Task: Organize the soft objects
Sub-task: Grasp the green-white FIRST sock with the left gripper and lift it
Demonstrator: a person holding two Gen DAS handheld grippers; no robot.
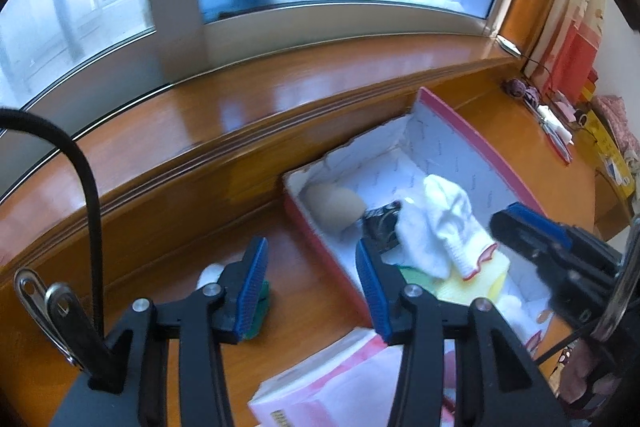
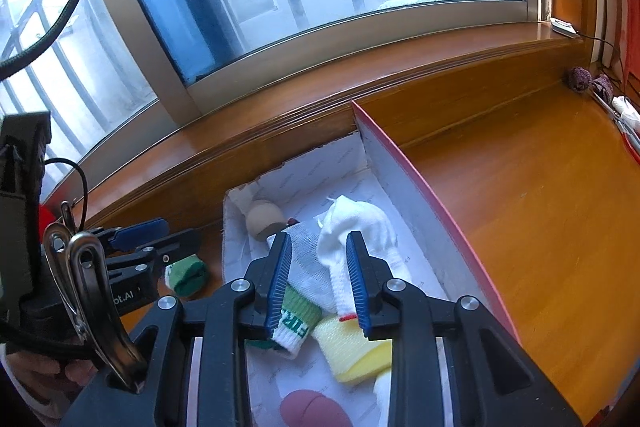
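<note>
Your left gripper [image 1: 312, 283] hangs with its jaws spread and nothing between them: one jaw is over the bare tabletop [image 1: 304, 291], the other over the near wall of the red box [image 1: 320, 247]. Just behind the outer jaw, on the tabletop outside the box, lies a rolled green-and-white sock [image 2: 186, 273].

Your right gripper [image 2: 320, 283] points down into the box with its jaws parted. The cuff of the white sock [image 2: 360, 223] with the red-stitched edge runs down between them, close to the right-hand jaw, but you cannot tell whether that pad touches it; the other pad stands clear of it. Under the left-hand jaw lies a grey sock with a green band [image 2: 304, 279], and below the jaws a yellow sponge [image 2: 352, 351]. Beyond the jaws, at the far end of the box, sit a beige ball [image 2: 264, 219] and a small dark item [image 1: 380, 223]. A maroon round thing [image 2: 312, 409] shows at the near end.
</note>
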